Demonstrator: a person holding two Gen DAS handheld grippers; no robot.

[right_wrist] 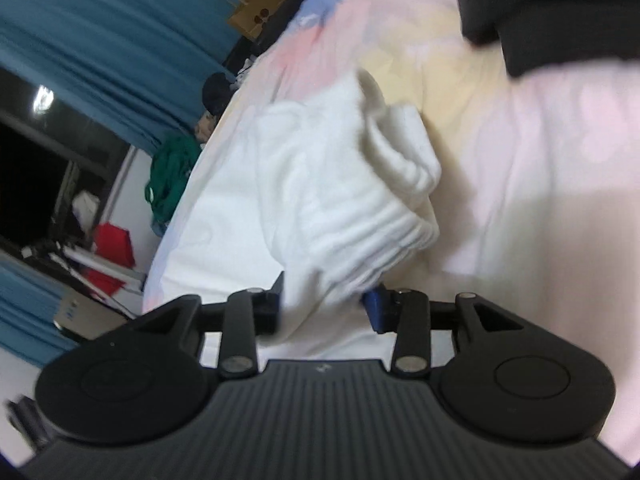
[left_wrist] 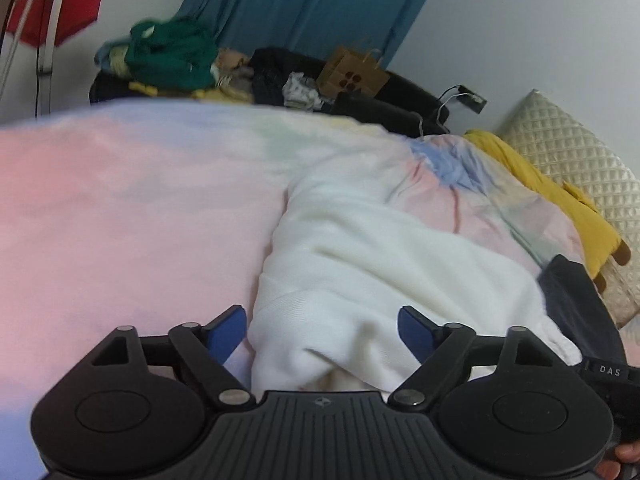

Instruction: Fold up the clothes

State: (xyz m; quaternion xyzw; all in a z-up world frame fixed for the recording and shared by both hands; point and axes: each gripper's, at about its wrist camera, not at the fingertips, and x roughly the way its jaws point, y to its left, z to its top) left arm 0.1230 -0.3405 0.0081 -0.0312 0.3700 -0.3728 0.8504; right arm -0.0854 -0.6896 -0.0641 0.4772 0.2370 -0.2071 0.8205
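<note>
A white knit garment [left_wrist: 372, 256] lies bunched on a pastel pink, blue and yellow bedspread [left_wrist: 120, 208]. My left gripper [left_wrist: 322, 334] is open, its blue-padded fingers wide apart with a fold of the white garment between them, not clamped. In the right wrist view my right gripper [right_wrist: 326, 304] is shut on the white garment [right_wrist: 320, 184]; the cloth fills the gap between the fingers and rises in ribbed folds ahead of it. The view is tilted and blurred.
A yellow garment [left_wrist: 532, 184] and a quilted cream pillow [left_wrist: 576, 160] lie at the right. A dark sleeve [left_wrist: 576, 300] shows at the right. Behind the bed stand a pile of clothes with a green garment [left_wrist: 172, 56], a brown paper bag [left_wrist: 352, 76] and a teal curtain [left_wrist: 312, 4].
</note>
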